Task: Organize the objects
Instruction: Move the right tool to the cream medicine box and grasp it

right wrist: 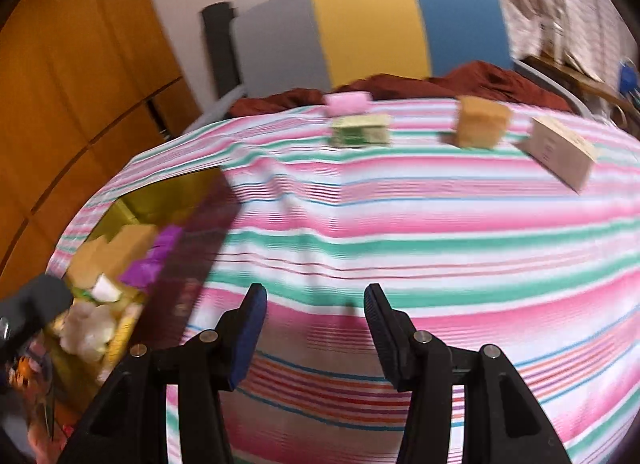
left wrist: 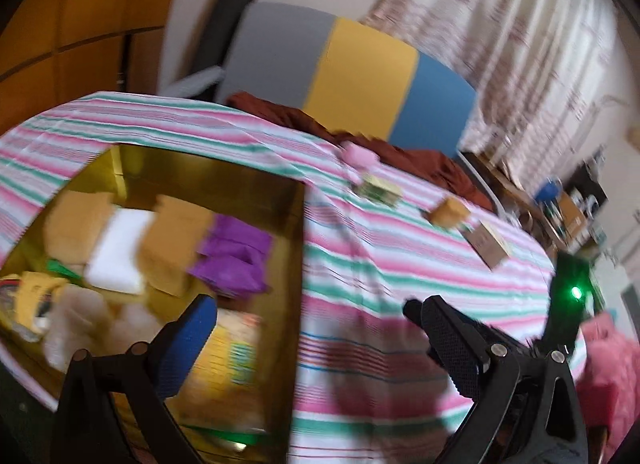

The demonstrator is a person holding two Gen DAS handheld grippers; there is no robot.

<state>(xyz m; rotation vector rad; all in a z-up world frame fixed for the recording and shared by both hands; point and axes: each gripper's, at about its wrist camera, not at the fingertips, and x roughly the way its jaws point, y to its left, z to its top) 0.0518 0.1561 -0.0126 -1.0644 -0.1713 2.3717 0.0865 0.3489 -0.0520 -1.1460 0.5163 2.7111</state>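
**Two empty grippers over the striped bed**

Both of my grippers tilt downward over the bed with the pink, green and white striped cloth (right wrist: 400,224). My right gripper (right wrist: 312,320) hangs above bare cloth, its jaws parted with nothing between them. My left gripper (left wrist: 308,328) has its jaws spread wide and also holds nothing; its blue-padded finger (left wrist: 188,344) sits over the open gold-lined cardboard box (left wrist: 288,224), its black finger (left wrist: 448,336) over the cloth beside the box.

The things to sort lie in two groups. Inside the box I see tan cardboard boxes (left wrist: 176,240), a white block (left wrist: 120,252), a crumpled purple packet (left wrist: 236,260) and some blurred pale items I cannot name. Far across the bed, well apart from both grippers, sit a small pink packet (right wrist: 347,102), a green-printed flat box (right wrist: 362,131) just in front of it, a tan cube-shaped box (right wrist: 480,126) and a pale rectangular carton (right wrist: 560,152).
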